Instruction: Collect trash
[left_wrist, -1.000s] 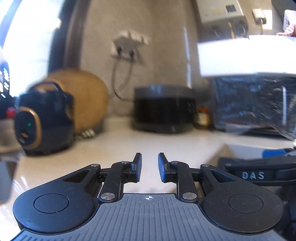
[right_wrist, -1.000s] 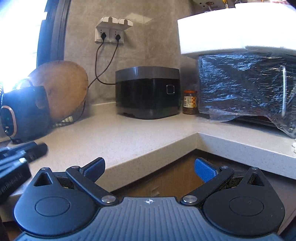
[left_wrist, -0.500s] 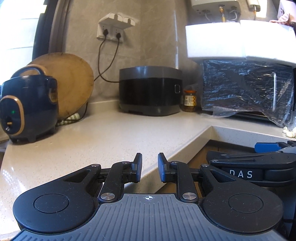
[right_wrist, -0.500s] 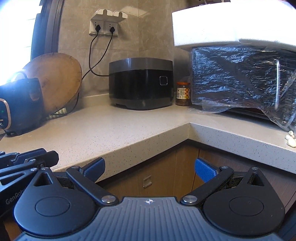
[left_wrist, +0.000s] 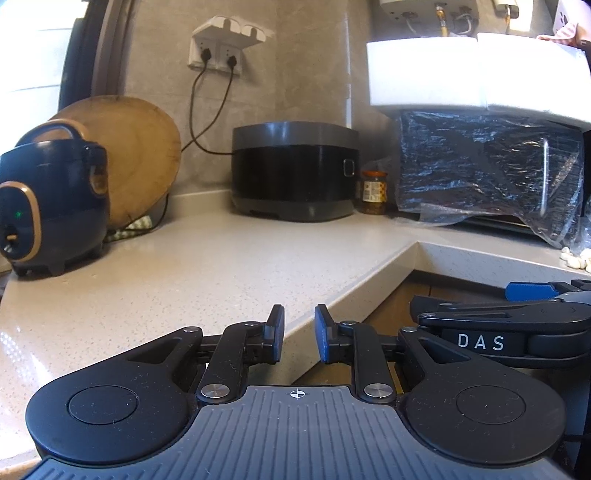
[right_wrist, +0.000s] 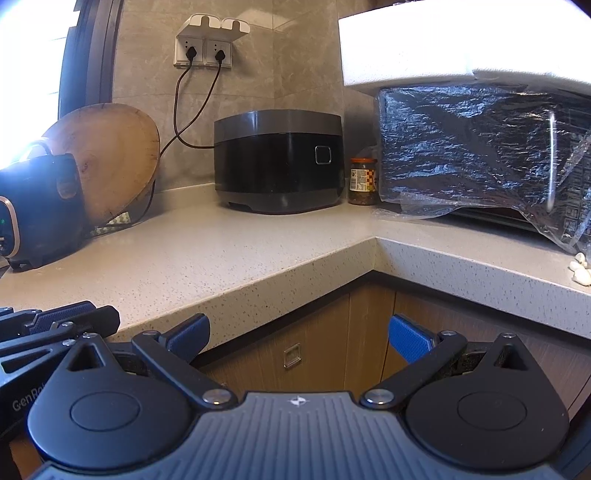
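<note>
Jaws empty; no trash in either view.

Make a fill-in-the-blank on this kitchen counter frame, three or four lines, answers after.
1. The small glass jar stands between the black rice cooker and the ____-wrapped oven.
2. Behind the navy pressure cooker, a round ____ cutting board leans on the wall.
3. The right gripper is ____, with nothing between its fingers.
4. The number of plugs in the wall sockets is ____.

Missing words: plastic; wooden; open; two
</note>
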